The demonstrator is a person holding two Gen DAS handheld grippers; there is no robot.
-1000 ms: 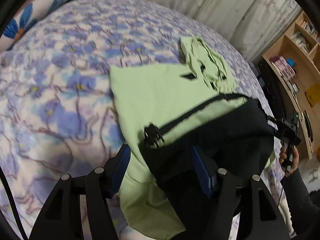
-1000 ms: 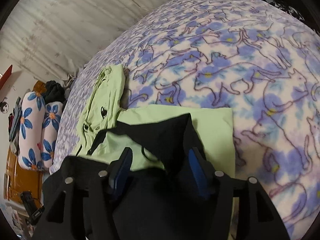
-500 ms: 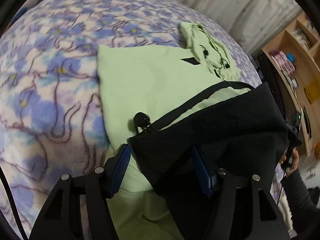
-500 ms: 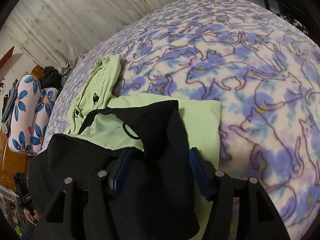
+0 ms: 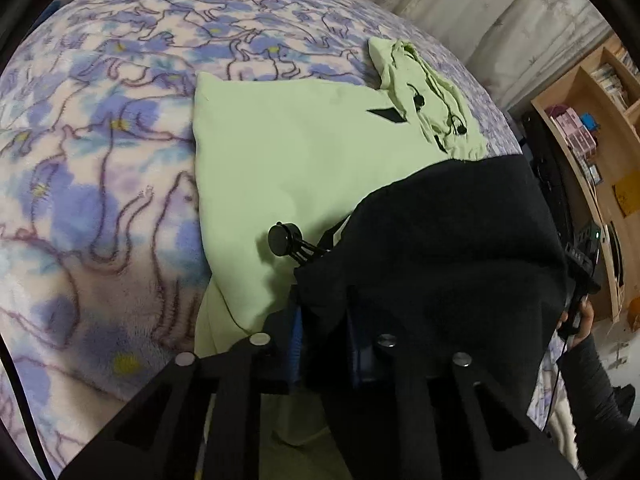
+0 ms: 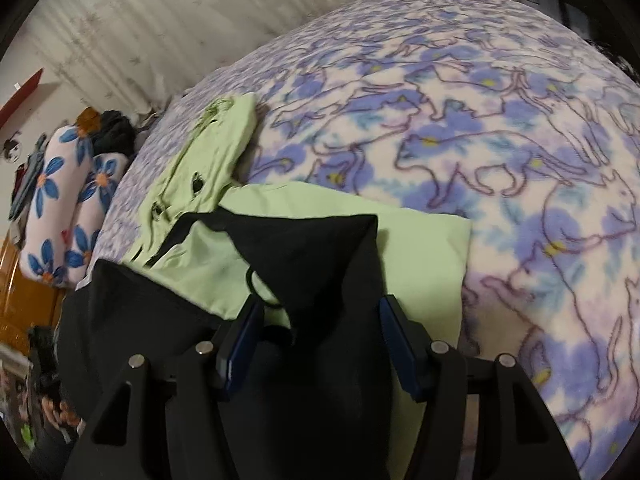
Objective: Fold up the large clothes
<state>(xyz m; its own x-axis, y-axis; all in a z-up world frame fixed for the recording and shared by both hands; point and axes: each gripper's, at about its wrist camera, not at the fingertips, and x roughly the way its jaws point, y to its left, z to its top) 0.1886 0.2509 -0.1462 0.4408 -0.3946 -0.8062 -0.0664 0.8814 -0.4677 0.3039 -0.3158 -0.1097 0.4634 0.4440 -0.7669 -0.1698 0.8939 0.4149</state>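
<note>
Two tools work a green and black jacket point(image 5: 304, 152) spread on the floral bed point(image 5: 100, 128). Left tool point(image 5: 324, 340) has just been closing and now pinches the jacket's black hem. Right tool point(image 6: 316, 344) stands parted, black fabric lying between its fingers ungripped.

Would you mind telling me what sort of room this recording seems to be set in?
Most likely a bedroom at home. The jacket lies on a bed with a fleece blanket, flowered pillows sit at one end, and a wooden bookshelf stands beside it.
</note>
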